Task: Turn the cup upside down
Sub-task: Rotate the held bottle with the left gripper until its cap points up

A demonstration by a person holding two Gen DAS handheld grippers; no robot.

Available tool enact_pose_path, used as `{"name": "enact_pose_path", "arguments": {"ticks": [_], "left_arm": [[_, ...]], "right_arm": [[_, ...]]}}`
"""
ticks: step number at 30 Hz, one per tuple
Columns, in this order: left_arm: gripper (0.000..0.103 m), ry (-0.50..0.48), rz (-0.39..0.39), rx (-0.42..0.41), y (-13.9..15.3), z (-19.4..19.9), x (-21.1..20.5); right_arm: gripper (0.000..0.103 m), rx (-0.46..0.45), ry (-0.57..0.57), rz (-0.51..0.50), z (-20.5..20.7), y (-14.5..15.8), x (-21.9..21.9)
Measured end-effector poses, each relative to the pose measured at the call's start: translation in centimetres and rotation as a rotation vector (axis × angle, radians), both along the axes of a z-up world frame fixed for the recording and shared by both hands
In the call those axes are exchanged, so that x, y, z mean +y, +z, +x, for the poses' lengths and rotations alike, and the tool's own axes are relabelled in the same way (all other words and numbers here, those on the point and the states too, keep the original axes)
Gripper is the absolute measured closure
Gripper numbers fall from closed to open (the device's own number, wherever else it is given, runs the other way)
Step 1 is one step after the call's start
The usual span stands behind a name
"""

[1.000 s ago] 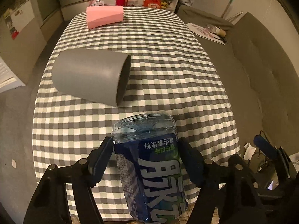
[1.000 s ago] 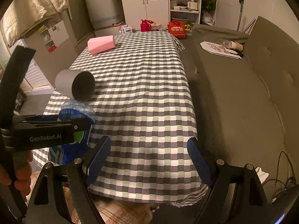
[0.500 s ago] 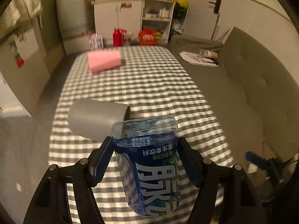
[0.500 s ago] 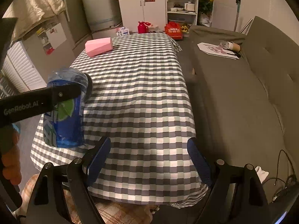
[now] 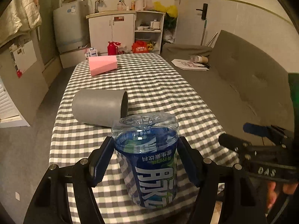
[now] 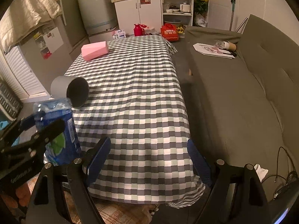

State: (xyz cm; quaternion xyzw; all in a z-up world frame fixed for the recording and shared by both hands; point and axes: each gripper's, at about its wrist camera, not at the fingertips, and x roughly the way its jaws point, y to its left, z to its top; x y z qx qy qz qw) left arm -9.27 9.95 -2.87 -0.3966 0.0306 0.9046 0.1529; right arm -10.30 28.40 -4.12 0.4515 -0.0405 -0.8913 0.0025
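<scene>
The blue cup (image 5: 147, 156), clamped base-up in my left gripper (image 5: 145, 160), had risen, then lowered to the checked cloth (image 5: 149, 85); release remained. Beside it, my right gripper (image 6: 149, 160) stayed apart, empty.

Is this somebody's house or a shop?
Most likely someone's home, a small living room with a kitchen corner. There is a sofa, a table with a checked cloth, and a fridge beside white cupboards.
</scene>
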Motion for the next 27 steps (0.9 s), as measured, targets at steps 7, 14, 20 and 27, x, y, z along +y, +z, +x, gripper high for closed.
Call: {"name": "enact_pose_path", "arguments": {"ticks": [7,14,20,27], "left_arm": [[0.032,-0.064,-0.014,-0.036,-0.2,2.6,-0.8],[0.021,-0.092,-0.094,-0.125,-3.0,3.2,0.3],[0.038,-0.091,-0.066,-0.221,-5.9,2.8,-0.2],[0.039,-0.092,-0.036,-0.18,-5.3,2.0,-0.5]], "right_arm": [[0.019,0.016,-0.01,0.003,0.5,0.9,0.3],[0.019,0.027,0.002,-0.002,1.0,1.5,-0.2],[0.019,0.026,0.002,0.001,1.3,1.6,-0.6],[0.019,0.021,0.004,-0.002,1.1,1.4,-0.7]]}}
